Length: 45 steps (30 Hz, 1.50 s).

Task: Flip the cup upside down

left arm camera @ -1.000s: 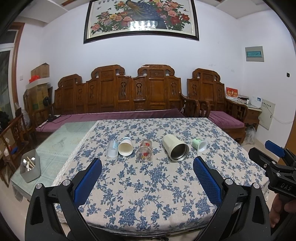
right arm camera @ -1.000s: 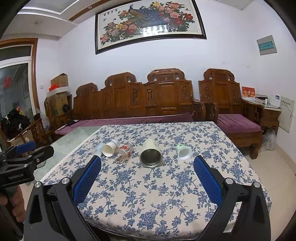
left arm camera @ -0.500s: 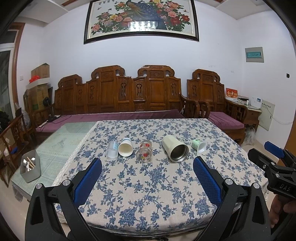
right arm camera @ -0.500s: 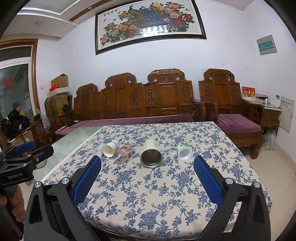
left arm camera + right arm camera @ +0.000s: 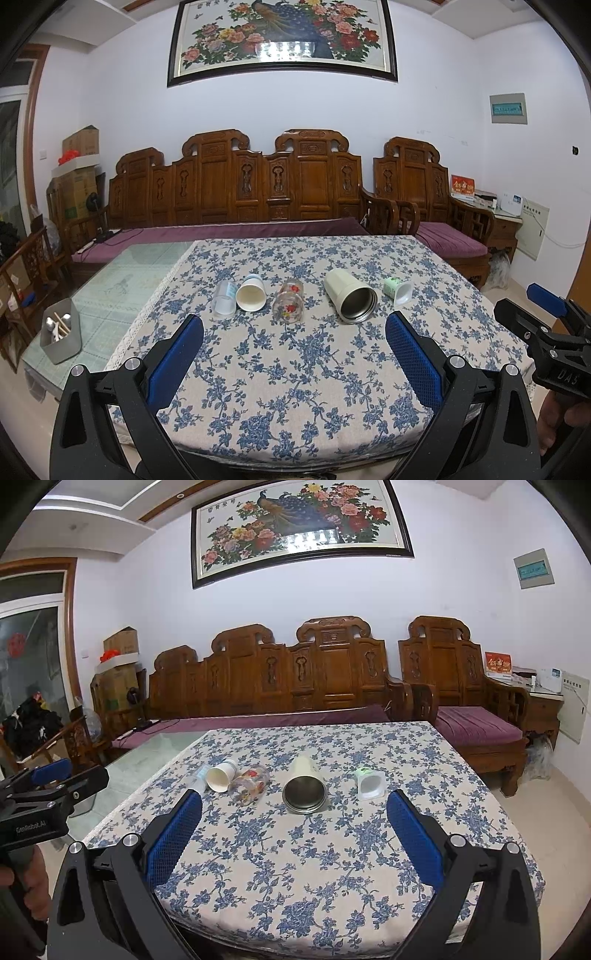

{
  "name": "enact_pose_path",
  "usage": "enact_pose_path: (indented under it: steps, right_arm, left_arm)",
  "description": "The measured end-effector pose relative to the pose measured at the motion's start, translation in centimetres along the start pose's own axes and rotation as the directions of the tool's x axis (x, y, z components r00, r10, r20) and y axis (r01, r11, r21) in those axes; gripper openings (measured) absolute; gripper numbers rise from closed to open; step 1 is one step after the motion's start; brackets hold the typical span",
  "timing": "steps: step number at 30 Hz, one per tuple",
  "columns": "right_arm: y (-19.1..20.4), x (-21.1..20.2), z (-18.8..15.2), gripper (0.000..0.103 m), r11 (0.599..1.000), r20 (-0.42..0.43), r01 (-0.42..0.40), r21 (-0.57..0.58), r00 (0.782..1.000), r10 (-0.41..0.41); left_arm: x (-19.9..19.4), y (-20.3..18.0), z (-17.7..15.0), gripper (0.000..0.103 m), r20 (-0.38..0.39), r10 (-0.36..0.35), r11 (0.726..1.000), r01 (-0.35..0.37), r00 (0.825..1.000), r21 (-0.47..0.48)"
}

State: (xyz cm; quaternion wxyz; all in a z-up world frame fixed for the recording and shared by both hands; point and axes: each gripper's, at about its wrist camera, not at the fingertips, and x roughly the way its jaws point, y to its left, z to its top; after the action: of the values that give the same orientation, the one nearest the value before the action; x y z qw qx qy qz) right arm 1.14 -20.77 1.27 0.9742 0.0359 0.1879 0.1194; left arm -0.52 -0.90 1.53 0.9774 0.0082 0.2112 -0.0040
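Five cups [image 5: 350,300] lie on their sides in a row across the middle of the table [image 5: 295,369]. The left gripper [image 5: 294,356] and right gripper [image 5: 294,834] hover at the near edge, both wide and empty, so this looks like the approach. Next, one must reach far and close on a cup.

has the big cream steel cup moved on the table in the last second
No. In the left wrist view the cream steel cup lies on its side in the same spot on the floral tablecloth, between the flowered glass and small green cup.
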Motion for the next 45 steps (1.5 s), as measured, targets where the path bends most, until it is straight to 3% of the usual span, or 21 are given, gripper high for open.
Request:
enact_pose_path:
  steps: [14,26,29,42,45]
  right_arm:
    - [-0.2,3.4,-1.1,0.101,0.999,-0.064,-0.036,0.002,0.997,0.036]
    - [1.0,12.1,-1.0,0.101,0.993,-0.162,-0.112,-0.027,0.981,0.106]
    - [1.7,14.7,-0.7,0.101,0.989,-0.191,-0.14,-0.041,0.973,0.13]
    - [5.7,25.9,-0.7,0.094,0.964,-0.286,-0.252,-0.088,0.933,0.218]
    - [6.4,28.3,-1.0,0.091,0.958,-0.311,-0.275,-0.079,0.92,0.238]
  left_arm:
    - [2.5,1.8,-0.5,0.095,-0.05,0.023,1.0,-0.023,0.999,-0.017]
    - [9.1,5.9,0.5,0.095,-0.164,0.057,0.998,-0.061,0.985,-0.018]
    - [10.8,7.1,1.0,0.095,-0.195,0.037,0.998,-0.045,0.98,-0.035]
    - [21.4,12.3,1.7,0.095,-0.37,0.012,0.998,-0.032,0.929,-0.047]
    - [23.9,13.3,1.5,0.087,-0.41,-0.006,0.998,-0.019,0.912,-0.057]
